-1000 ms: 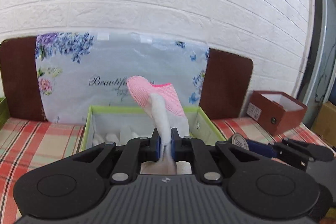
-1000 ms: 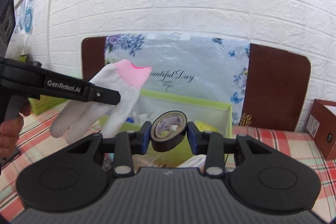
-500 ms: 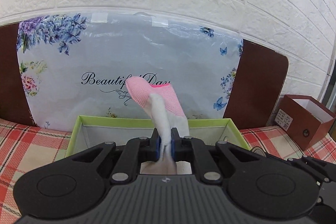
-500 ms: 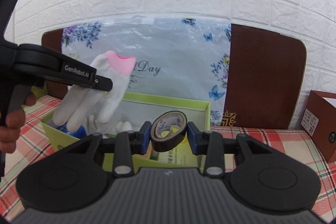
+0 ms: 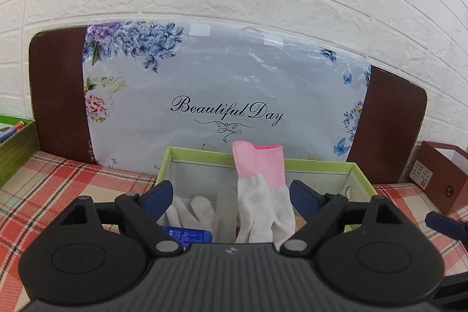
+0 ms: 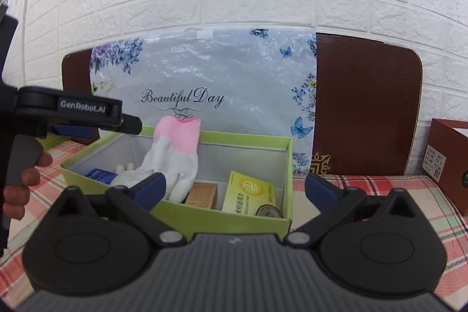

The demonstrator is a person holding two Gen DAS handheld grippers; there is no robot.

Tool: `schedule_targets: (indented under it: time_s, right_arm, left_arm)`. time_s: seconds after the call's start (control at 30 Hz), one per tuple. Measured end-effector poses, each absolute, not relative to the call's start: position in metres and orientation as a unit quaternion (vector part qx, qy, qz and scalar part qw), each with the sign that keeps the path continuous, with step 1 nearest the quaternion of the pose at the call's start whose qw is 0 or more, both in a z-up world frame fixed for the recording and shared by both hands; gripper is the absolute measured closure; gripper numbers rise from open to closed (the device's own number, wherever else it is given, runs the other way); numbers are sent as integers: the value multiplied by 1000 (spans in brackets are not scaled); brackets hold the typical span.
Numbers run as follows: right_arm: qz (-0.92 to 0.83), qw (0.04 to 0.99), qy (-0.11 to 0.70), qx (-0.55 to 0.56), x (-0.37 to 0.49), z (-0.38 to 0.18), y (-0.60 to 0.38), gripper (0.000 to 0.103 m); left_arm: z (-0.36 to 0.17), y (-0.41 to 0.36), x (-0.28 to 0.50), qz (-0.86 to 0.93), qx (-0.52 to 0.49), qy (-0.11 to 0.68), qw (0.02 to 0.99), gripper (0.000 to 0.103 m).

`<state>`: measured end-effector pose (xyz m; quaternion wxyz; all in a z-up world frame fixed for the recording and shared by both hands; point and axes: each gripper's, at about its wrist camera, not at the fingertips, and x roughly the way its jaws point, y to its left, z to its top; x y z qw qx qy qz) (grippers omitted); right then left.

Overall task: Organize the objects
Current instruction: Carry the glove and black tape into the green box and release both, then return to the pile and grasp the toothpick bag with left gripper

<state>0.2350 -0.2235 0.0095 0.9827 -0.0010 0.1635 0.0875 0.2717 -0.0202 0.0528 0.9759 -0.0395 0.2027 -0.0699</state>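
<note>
A white glove with a pink cuff (image 5: 260, 189) stands in the green box (image 5: 321, 165), cuff up, free of my fingers. My left gripper (image 5: 231, 195) is open just above it. In the right wrist view the glove (image 6: 175, 157) leans inside the green box (image 6: 234, 220). A tape roll (image 6: 269, 211) lies at the box's front right corner, beside a yellow packet (image 6: 248, 193). My right gripper (image 6: 234, 189) is open and empty, over the box's front wall. The left gripper's finger (image 6: 96, 113) reaches in from the left.
A second white glove (image 5: 190, 208), a blue packet (image 5: 187, 236) and a small brown box (image 6: 203, 193) lie in the green box. A floral "Beautiful Day" bag (image 5: 228, 107) leans on a brown board (image 6: 365, 107). A red-brown box (image 5: 438, 177) stands right, a green box (image 5: 14, 142) left.
Both grippers opened. The left let go of the glove, which dropped into the green box. The right let go of the tape roll, which now lies in the box.
</note>
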Motion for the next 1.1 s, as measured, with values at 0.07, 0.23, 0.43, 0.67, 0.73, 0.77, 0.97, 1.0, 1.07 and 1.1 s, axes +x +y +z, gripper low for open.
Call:
schedule_targets:
  time_s: [0.07,0.23,0.43,0.67,0.73,0.77,0.97,1.0,1.07,1.1]
  right_arm:
    - [90,983,158,7,223,16,-223,0]
    - [92,983,161,9,181,22,-222,0]
    - [84,977,190,53,133,8,-231,0]
    - [76,962,251,71,106,-20,-225,0]
    - [80,958,268,69,103,-27,-218,0]
    - [81,956,275,67,102,-30,-214,0]
    - [89,956,277,36,90,-39,-187,0]
    - [102,957,268,33,87,-39,-186,0]
    - [105,960,257,34,83,-36,-186,0]
    - [103,961,253,35,82,-35,-186,0]
  left_arm:
    - [55,-22,255,-57,-15,201,978,13]
    - [54,-20,217,-45,5,225,973,13]
    - [33,-13,173,-32,5,242,970,13]
    - [3,16,117,-17,-40,249,968,13]
    - [-4,22,106,-16,-42,257,965,13]
    - [-8,25,101,-16,-41,260,964,13]
    - [-23,32,86,-38,-43,267,962,13]
    - [-25,31,87,-46,-44,268,961,13]
    - [-29,26,89,-63,-47,273,959,13]
    - [-31,23,91,-68,-48,275,958,13]
